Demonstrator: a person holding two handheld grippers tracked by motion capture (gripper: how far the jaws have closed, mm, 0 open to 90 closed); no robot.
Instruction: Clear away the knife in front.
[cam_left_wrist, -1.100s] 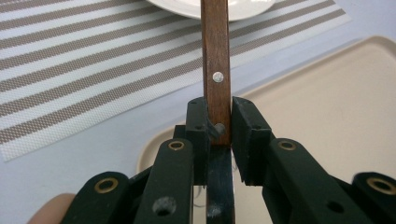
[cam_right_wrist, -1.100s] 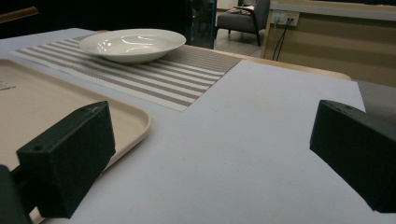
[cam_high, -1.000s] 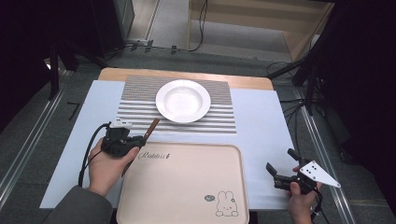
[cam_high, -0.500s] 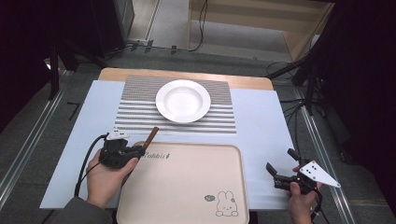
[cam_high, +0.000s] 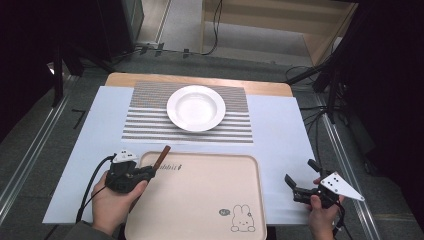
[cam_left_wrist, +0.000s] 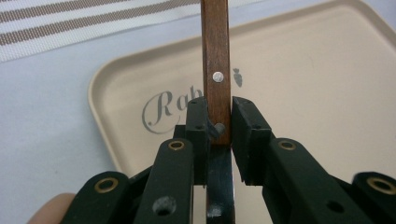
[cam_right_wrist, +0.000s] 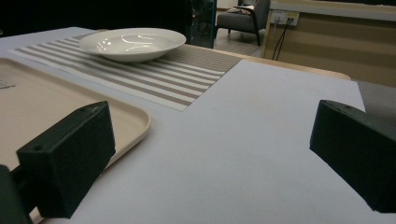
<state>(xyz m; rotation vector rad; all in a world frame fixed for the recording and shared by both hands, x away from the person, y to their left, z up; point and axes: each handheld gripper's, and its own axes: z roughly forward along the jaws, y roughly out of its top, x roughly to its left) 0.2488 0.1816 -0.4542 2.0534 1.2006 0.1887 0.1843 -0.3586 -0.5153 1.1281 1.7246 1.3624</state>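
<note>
Here, reading across from the left:
Left gripper (cam_high: 146, 172): its fingers (cam_left_wrist: 198, 122) are clamping a slim brown wooden-handled utensil (cam_left_wrist: 216, 56) by its riveted handle, holding it over the near-left corner of the tray.
Utensil: its handle is pointing away toward the striped woven placemat (cam_high: 150, 120); its working end is lying hidden under the gripper, so I cannot tell what kind it is.
Beige rounded-corner plastic tray (cam_high: 200, 200): it is lying bare on the white table (cam_high: 280, 125), a rabbit printed near its front edge.
Advice: probably, keep the squeeze steady, lower level and flat, and only release once the utensil is resting inside the rim.
White round ceramic bowl-plate (cam_high: 196, 107): it is sitting on the placemat, well apart.
Right gripper (cam_high: 303, 181): it is resting beside the tray, fingers (cam_right_wrist: 65, 158) standing wide apart, holding nothing.
</note>
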